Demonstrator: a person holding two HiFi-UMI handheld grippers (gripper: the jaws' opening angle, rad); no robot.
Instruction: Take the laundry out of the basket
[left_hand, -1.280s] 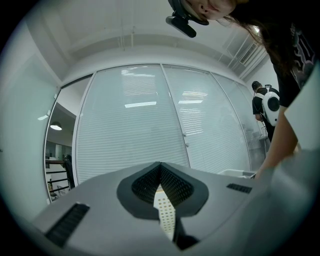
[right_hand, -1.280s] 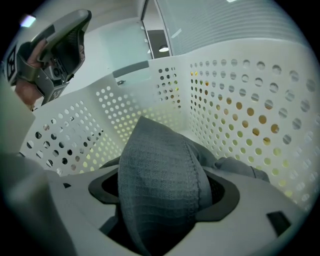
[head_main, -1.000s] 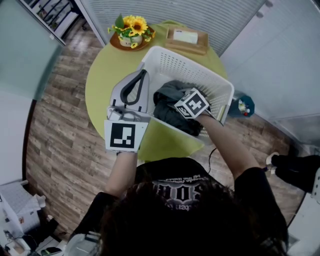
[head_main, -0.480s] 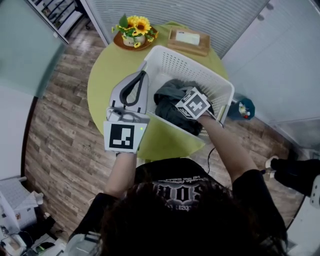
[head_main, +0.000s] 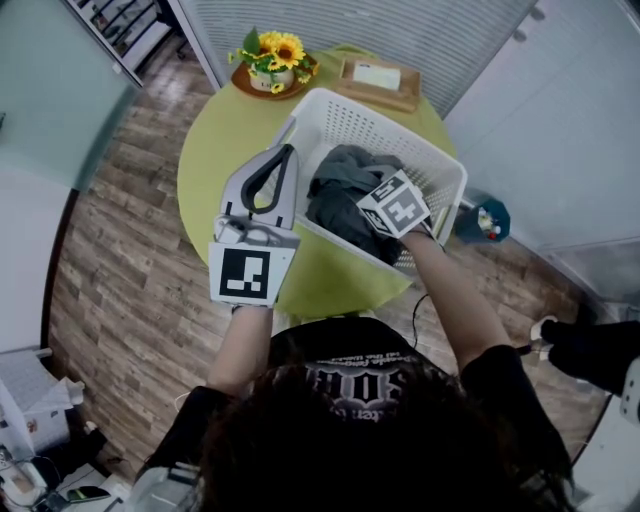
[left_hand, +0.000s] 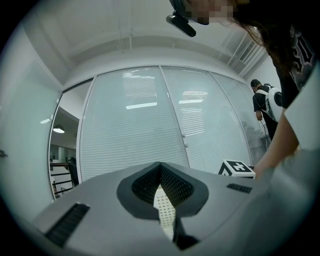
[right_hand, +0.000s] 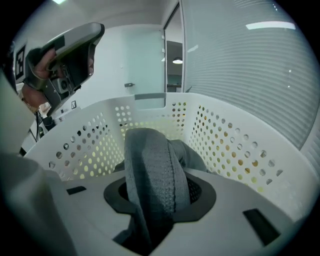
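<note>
Head view: a white perforated plastic basket (head_main: 440, 170) sits on a round lime-green table (head_main: 215, 150), with crumpled dark grey knit laundry (head_main: 345, 185) inside it; left gripper view: the left gripper (left_hand: 162, 200) is clamped on the basket's holed wall; right gripper view: the right gripper (right_hand: 157, 200) has its jaws closing on a ribbed fold of the laundry.

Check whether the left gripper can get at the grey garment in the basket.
Probably not: the left gripper is shut on the basket rim and must let go before reaching the grey garment.
</note>
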